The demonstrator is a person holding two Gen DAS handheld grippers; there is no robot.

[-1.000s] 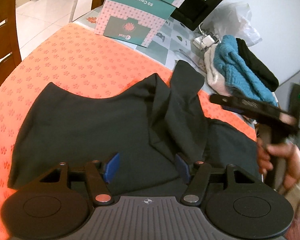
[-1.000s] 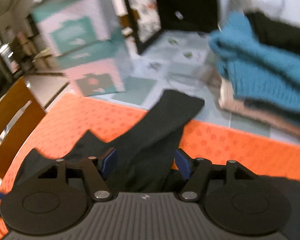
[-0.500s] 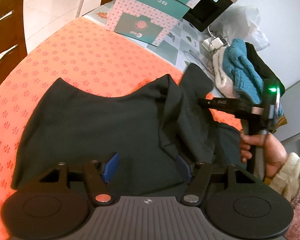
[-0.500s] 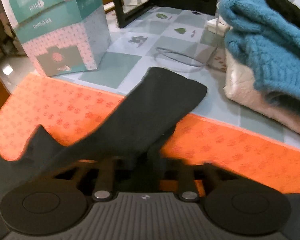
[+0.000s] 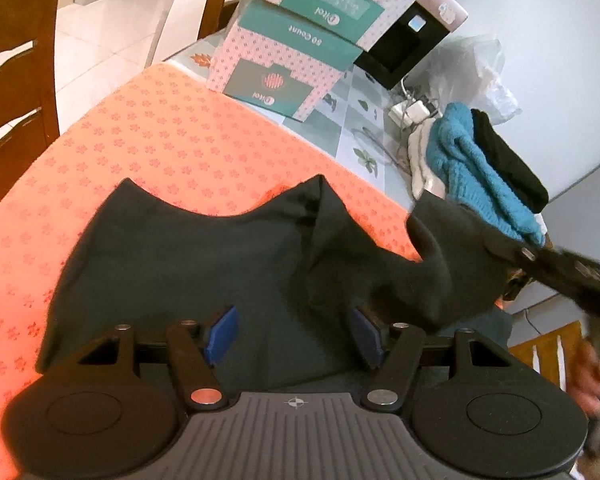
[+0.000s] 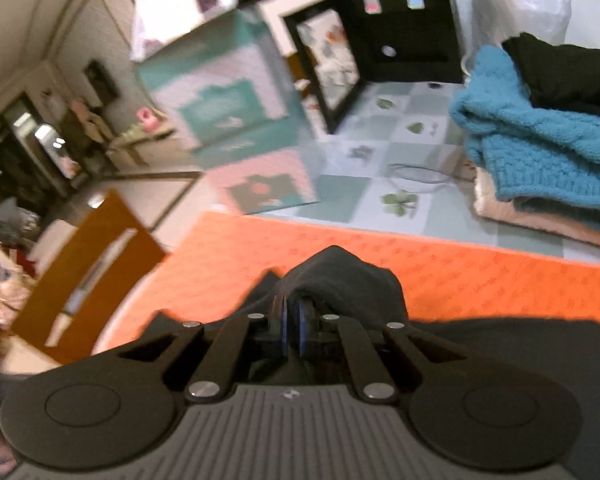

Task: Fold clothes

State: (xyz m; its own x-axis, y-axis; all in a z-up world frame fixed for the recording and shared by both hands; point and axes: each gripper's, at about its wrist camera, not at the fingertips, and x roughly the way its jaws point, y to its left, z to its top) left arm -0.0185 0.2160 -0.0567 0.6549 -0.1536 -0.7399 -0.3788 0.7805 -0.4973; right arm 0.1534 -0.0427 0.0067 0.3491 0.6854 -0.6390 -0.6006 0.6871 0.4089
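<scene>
A black garment (image 5: 180, 264) lies spread on the orange patterned cloth (image 5: 160, 140). My left gripper (image 5: 294, 332) hovers over its near part, open, with only flat fabric showing below its blue pads (image 5: 220, 334). At the right, my right gripper (image 5: 500, 248) is shut on the garment's sleeve (image 5: 452, 240) and holds it lifted off the cloth. In the right wrist view the right gripper (image 6: 293, 322) has its pads pressed together on a bunched fold of the black sleeve (image 6: 340, 280), above the orange cloth (image 6: 480, 272).
Stacked teal-and-pink boxes (image 5: 284, 76) and a black appliance (image 5: 408, 44) stand at the far side. A pile of folded clothes, blue (image 5: 472, 168) and black on cream, sits at the back right beside a plastic bag (image 5: 476, 68). Wooden chairs (image 5: 16, 68) stand left.
The right gripper closed on the sleeve and raised it up and to the right, off the cloth. The left gripper stayed open over the garment.
</scene>
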